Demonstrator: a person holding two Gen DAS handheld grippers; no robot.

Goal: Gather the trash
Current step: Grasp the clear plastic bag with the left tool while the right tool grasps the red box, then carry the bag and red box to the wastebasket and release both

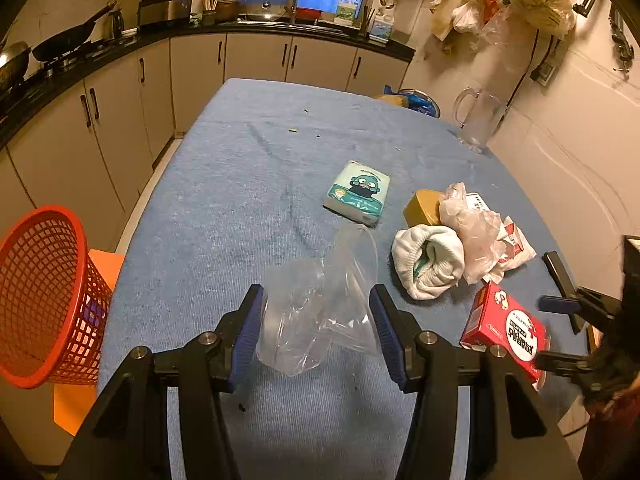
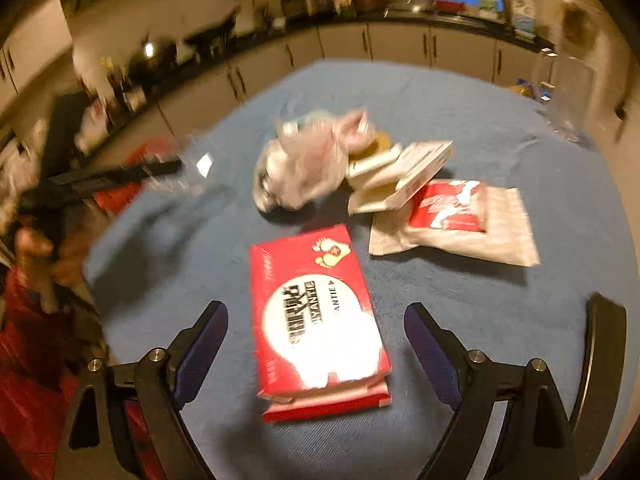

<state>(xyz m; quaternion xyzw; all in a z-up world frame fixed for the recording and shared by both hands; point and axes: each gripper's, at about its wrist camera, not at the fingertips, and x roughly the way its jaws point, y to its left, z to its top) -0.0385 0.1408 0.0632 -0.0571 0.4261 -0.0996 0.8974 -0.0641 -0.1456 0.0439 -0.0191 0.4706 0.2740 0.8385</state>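
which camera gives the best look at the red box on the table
The right wrist view. The red box lies flat between the open fingers of the right hand-held gripper, its whole printed top visible, though motion-blurred. The left wrist view shows it sharper but smaller, off to the right edge, partly cut off by the other gripper.

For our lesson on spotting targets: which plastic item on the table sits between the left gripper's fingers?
The clear plastic bag, transparent and flat between the open left gripper; the crumpled white bag lies farther right.
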